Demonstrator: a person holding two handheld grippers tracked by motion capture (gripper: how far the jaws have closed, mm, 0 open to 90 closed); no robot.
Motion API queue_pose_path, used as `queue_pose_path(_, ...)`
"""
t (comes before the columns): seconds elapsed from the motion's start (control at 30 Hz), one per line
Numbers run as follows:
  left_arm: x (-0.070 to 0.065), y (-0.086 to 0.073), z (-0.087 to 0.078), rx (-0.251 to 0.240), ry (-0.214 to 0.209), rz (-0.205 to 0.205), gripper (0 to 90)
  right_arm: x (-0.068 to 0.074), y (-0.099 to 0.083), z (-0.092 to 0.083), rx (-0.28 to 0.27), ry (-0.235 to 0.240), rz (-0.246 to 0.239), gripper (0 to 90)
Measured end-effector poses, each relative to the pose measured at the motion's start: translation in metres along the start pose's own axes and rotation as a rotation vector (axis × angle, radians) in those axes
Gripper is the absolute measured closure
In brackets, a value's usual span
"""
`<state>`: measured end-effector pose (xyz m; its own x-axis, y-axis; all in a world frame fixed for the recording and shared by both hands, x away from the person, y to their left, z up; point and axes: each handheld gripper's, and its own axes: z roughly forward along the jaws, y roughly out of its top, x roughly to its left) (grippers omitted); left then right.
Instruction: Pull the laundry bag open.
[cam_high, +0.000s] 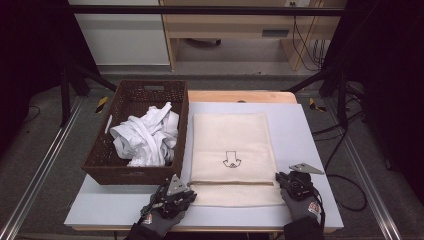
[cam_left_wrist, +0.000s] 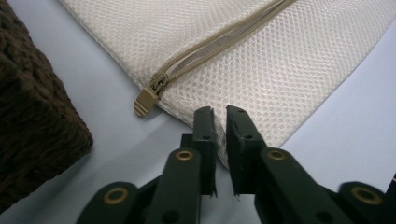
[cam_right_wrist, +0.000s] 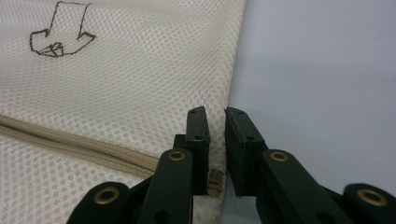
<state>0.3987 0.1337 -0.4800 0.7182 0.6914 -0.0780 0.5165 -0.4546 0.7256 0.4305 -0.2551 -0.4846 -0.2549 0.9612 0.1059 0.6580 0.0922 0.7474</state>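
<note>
- The table (cam_high: 310, 150) carries a pale grey sheet, with 2 large things on it side by side.
- The brown woven basket (cam_high: 125, 102) sits toward 10 o'clock of the sheet; inside it lies a crumpled heap of white clothes (cam_high: 147, 137), piled toward its right wall.
- The cream mesh laundry bag (cam_high: 232, 145) lies flat just right of the basket, near the sheet's middle, with a small drawn outline mark (cam_high: 231, 160) on its face. Its zipper (cam_left_wrist: 219, 44) runs across the near end and is zipped closed, the tan pull tab (cam_left_wrist: 145, 100) lying at the bag's left corner.
- The left gripper (cam_high: 186, 192) is at the bag's 7 o'clock corner; its jaws are pressed nearly together at the mesh edge, the pull tab just off to 10 o'clock of the tips. Whether they pinch the fabric I cannot tell.
- The right gripper (cam_high: 281, 179) is at the bag's 5 o'clock corner; its jaws are nearly together, straddling the bag's side edge beside the zipper's end.
</note>
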Motion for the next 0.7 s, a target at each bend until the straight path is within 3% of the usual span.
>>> queue_pose_path(0.17,0.004,0.0,-0.003,-0.007,0.006,-0.003,85.7,0.001,0.0,-0.005,0.009,0.016,0.018,86.8)
queue_pose_path(0.37,0.002,0.0,-0.005,-0.034,0.021,0.017,80.2,0.002,-0.002,-0.006,-0.005,0.014,0.011,81.9)
queue_pose_path(0.5,0.003,0.003,-0.01,-0.091,0.011,0.025,69.9,0.002,-0.002,-0.012,-0.073,0.029,0.032,70.3)
queue_pose_path(0.7,0.0,0.007,-0.014,-0.142,-0.019,0.035,57.0,0.004,0.003,-0.023,-0.184,0.075,0.015,55.7)
